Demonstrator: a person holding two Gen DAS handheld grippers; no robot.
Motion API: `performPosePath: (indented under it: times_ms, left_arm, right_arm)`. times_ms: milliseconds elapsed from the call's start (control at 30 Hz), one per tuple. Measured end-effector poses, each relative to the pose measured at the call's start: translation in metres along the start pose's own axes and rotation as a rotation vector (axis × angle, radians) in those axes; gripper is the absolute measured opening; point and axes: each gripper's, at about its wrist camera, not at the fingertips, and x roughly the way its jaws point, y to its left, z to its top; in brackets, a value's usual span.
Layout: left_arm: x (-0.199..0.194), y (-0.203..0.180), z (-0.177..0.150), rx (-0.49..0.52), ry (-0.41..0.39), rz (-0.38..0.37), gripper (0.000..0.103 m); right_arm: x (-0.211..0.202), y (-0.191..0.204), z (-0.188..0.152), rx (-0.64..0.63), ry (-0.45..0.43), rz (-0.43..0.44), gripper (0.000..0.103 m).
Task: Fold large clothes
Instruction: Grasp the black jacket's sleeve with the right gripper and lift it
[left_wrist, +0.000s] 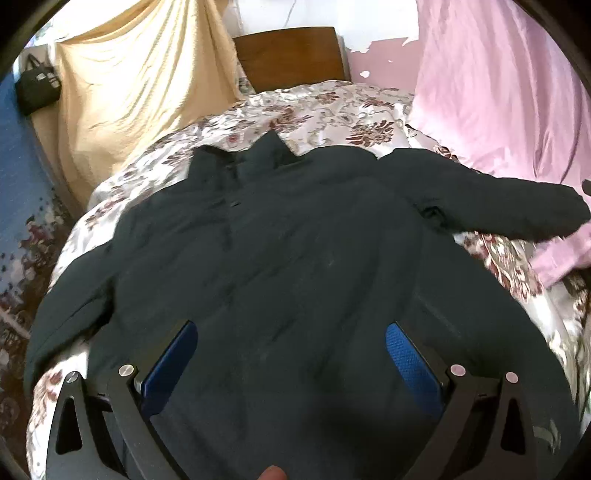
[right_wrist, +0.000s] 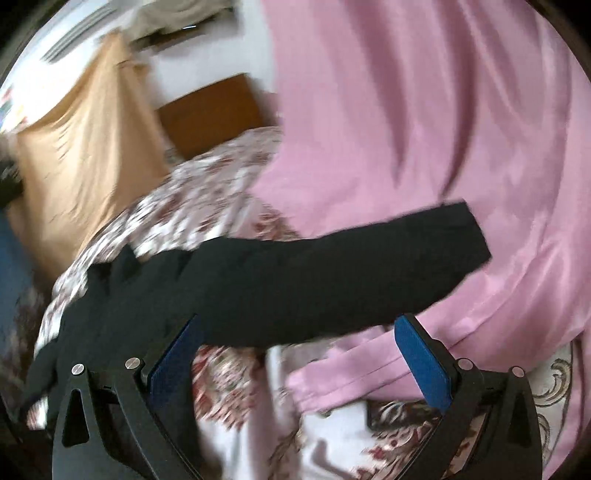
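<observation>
My blue textured rubber pads (left_wrist: 410, 365) are showing matt between black plastic arms with shiny metal pins. The dark matt cloth jacket (left_wrist: 295, 240) is lying on glossy floral satin bedding (left_wrist: 325, 107), beside sheeny pink fabric (right_wrist: 424, 129).

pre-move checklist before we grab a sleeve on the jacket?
1. Left gripper open: ok.
2. Right gripper open: ok.
3. Jacket spread flat on the bedspread, collar away from the camera: ok.
4. Right sleeve stretched out and free: not ok, its cuff lies on the pink cloth.
5. Right gripper lined up with the sleeve: ok, sleeve just ahead of the fingers.
6. Left sleeve flat: cannot tell, it droops over the bed edge.
</observation>
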Motion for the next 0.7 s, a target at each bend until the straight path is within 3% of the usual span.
performPosePath:
  times_ms: [167, 367, 433, 633, 700]
  left_arm:
    - [0.043, -0.021, 0.036, -0.004, -0.059, -0.023, 0.103]
    - [0.086, -0.038, 0.074, -0.048, -0.098, -0.077, 0.103]
    - [0.101, -0.048, 0.086, -0.044, -0.11, -0.082, 0.103]
    - [0.147, -0.075, 0.103, -0.036, -0.051, -0.088, 0.103]
    - [0.162, -0.081, 0.104, -0.031, -0.022, -0.085, 0.103]
  right_arm:
    - [0.039, -0.036, 0.0, 0.173, 0.017, -0.004, 0.102]
    - [0.07, -0.082, -0.018, 0.439, 0.073, 0.161, 0.102]
    - [0.076, -0.094, -0.019, 0.498, 0.029, 0.252, 0.102]
    - [0.102, -0.103, -0.021, 0.526, -0.008, 0.16, 0.102]
    - [0.109, -0.105, -0.018, 0.558, -0.042, 0.206, 0.102]
